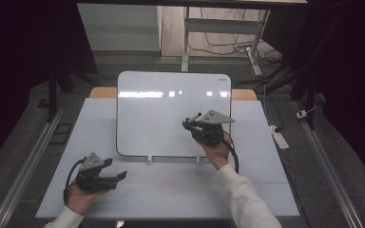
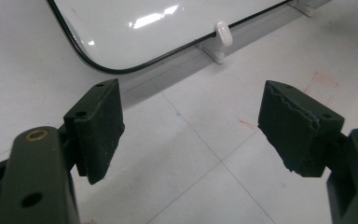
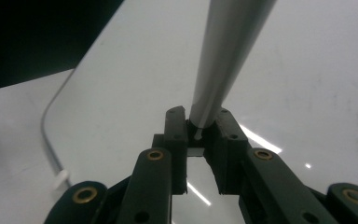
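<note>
The right gripper point(image 1: 193, 124) hangs over the whiteboard point(image 1: 161, 109) and its jaws clamp a marker pen point(image 3: 226, 60) — grey barrel, pointing away over the board's surface. The left gripper point(image 1: 115, 170) rests on the white table point(image 1: 171, 190) just beside the board's near corner — jaws wide, nothing between them.

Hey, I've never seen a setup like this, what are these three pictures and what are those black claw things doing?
A person sits at a white table holding a hand-operated gripper in each hand. One picture looks down from above; the other two come from cameras riding on each gripper. A whiteboard lies on the table, held by small white clips. The right gripper is shut on a grey marker pen above the board. The left gripper is open and holds nothing, low over the table near the board's corner.
</note>
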`<control>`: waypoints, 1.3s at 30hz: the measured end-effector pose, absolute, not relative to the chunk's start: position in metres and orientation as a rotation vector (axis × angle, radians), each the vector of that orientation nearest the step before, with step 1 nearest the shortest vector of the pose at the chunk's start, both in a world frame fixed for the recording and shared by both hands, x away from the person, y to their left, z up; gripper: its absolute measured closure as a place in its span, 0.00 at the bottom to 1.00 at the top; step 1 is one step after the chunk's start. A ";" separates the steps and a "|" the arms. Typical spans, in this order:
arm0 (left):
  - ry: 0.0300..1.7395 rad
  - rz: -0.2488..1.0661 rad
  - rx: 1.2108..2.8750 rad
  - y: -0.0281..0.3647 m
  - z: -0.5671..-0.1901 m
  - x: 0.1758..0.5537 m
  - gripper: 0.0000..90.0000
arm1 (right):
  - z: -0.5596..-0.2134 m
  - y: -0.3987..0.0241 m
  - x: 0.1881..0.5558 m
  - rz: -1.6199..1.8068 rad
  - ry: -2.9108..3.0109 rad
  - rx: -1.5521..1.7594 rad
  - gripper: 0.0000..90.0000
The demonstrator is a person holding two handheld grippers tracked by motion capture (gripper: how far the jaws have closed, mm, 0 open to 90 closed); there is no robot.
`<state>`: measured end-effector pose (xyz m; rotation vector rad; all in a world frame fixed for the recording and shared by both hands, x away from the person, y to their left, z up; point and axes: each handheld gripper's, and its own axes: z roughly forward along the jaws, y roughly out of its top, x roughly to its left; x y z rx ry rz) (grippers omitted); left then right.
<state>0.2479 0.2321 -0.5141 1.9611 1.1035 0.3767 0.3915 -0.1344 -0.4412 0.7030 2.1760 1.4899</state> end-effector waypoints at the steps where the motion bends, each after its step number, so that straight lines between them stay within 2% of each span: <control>1: 1.105 0.382 1.963 0.232 -0.514 0.248 0.26 | -0.441 -0.136 0.389 1.494 2.181 0.697 0.86; 20: 1.059 0.446 1.897 0.226 -0.504 0.248 0.27 | -0.462 -0.145 0.343 1.537 2.335 0.618 0.86; 28: 0.949 0.496 1.897 0.199 -0.481 0.245 0.30 | -0.474 -0.132 0.329 1.543 2.433 0.611 0.86; 31: 0.891 0.550 1.922 0.182 -0.472 0.244 0.31 | -0.479 -0.126 0.326 1.547 2.464 0.616 0.86; 39: 0.743 0.566 1.944 0.137 -0.451 0.251 0.35 | -0.486 -0.114 0.323 1.557 2.524 0.650 0.86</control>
